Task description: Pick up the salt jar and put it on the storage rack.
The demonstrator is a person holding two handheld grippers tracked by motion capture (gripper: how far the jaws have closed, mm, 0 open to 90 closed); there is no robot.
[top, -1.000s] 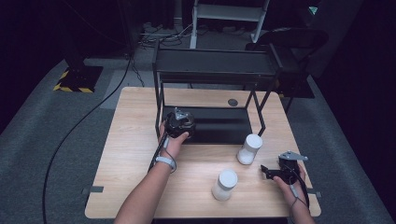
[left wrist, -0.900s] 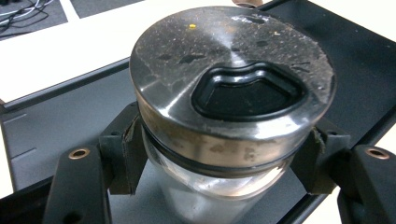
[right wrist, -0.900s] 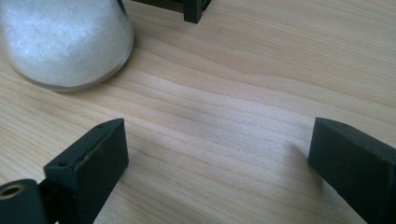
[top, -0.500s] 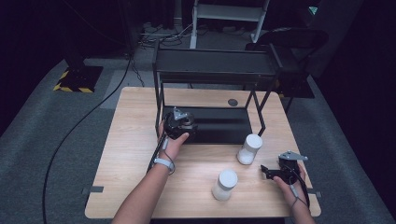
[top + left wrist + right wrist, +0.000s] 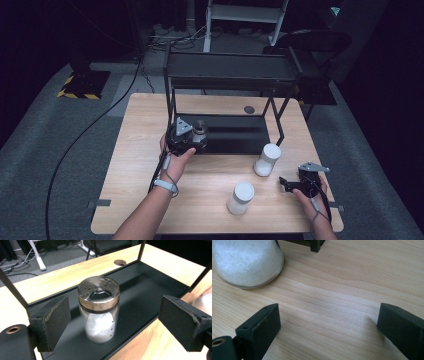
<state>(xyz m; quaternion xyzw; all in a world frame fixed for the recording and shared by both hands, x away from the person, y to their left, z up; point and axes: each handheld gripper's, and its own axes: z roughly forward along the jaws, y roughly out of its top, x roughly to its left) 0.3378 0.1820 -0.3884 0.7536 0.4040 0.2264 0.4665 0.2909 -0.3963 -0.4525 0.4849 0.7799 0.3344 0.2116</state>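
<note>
wooden table, left tongs spread around shaker on black shelf, right tongs spread over bare wood

A glass shaker with a metal lid stands upright on the black shelf, holding white powder.

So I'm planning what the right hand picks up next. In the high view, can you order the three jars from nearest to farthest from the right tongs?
1. The jar by the rack's front right leg, just up-left of the right tongs.
2. The jar near the table's front edge, to their left; it's close to the first, only slightly farther.
3. The metal-lidded jar on the rack's bottom shelf, between the open left tongs, clearly farthest.
</note>
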